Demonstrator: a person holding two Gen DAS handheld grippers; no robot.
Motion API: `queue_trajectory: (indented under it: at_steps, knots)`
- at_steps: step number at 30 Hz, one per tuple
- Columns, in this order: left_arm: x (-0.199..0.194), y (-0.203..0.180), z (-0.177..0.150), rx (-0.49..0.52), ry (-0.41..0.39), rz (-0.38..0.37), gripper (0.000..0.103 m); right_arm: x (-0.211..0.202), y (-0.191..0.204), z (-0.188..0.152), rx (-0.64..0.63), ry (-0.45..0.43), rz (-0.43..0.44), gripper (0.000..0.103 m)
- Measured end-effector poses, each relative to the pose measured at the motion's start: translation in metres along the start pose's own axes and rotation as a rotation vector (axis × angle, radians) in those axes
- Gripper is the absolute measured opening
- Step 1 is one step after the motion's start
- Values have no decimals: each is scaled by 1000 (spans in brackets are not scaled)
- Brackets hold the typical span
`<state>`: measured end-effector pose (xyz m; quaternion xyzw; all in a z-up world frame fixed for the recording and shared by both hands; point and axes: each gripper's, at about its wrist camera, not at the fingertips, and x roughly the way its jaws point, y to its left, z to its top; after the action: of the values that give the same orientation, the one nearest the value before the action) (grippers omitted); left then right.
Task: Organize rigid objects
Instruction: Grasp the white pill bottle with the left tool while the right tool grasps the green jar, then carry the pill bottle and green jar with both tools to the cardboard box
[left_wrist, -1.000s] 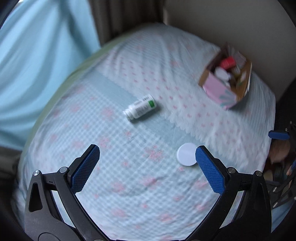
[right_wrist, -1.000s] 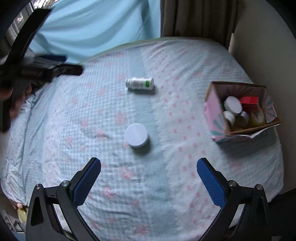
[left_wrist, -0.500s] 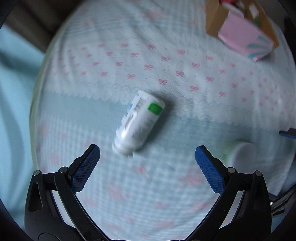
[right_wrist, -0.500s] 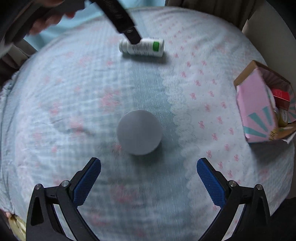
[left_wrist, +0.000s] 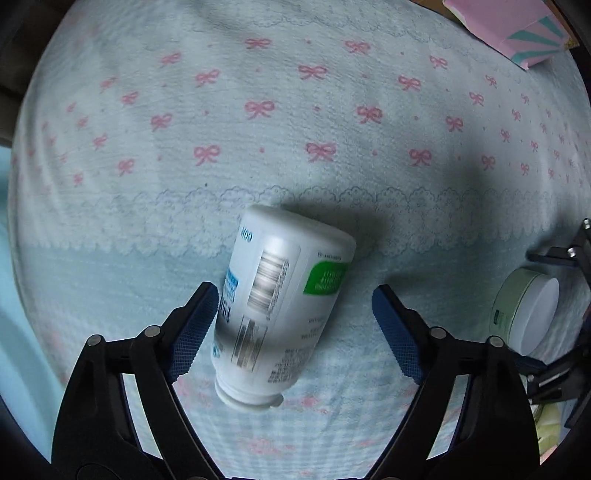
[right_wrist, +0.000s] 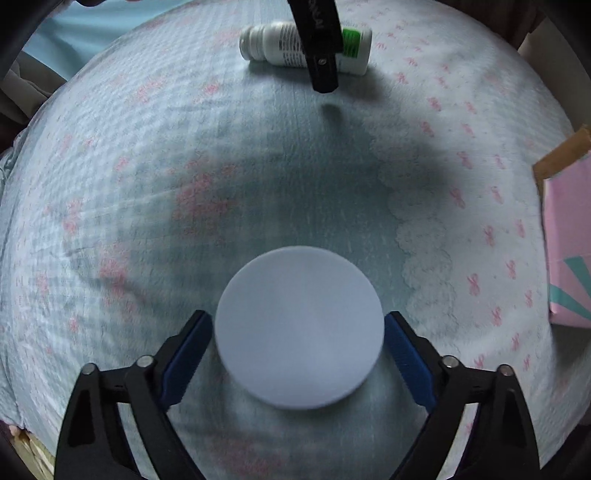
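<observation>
A white pill bottle (left_wrist: 280, 306) with a green label lies on its side on the bed cover, cap end toward me. My left gripper (left_wrist: 291, 325) is open around it; the left pad touches its side, the right pad stands apart. The bottle also shows in the right wrist view (right_wrist: 273, 44), partly behind the left gripper's finger. A round jar with a white lid (right_wrist: 299, 326) sits between the pads of my right gripper (right_wrist: 299, 354), which are close against its sides. The jar also shows in the left wrist view (left_wrist: 528, 310).
A pink cardboard box (left_wrist: 517, 26) stands at the far right of the bed; its side shows in the right wrist view (right_wrist: 569, 236). The bed cover (left_wrist: 332, 122) is pale blue with pink bows. A light blue curtain (right_wrist: 66, 44) lies beyond the bed.
Both grippers have come down close to the bed. The left one now straddles the bottle with narrower jaws. The right one has narrowed around the jar.
</observation>
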<state>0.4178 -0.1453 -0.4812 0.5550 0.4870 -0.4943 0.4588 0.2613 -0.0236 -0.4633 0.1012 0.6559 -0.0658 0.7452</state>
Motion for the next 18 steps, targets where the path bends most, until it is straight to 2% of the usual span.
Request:
queue_trajectory:
  at_steps: [3, 6, 12, 18]
  knots:
    - [2, 1, 6, 10, 11, 0, 69, 4, -5, 3, 4, 3, -3, 75]
    - [5, 6, 9, 16, 13, 23, 53, 2, -6, 4, -2, -11, 4, 66]
    - [-2, 10, 10, -3, 2, 8, 52, 1, -5, 7, 2, -11, 9, 66]
    - [-15, 11, -1, -106, -48, -50, 52, -9, -8, 5, 15, -36, 11, 66]
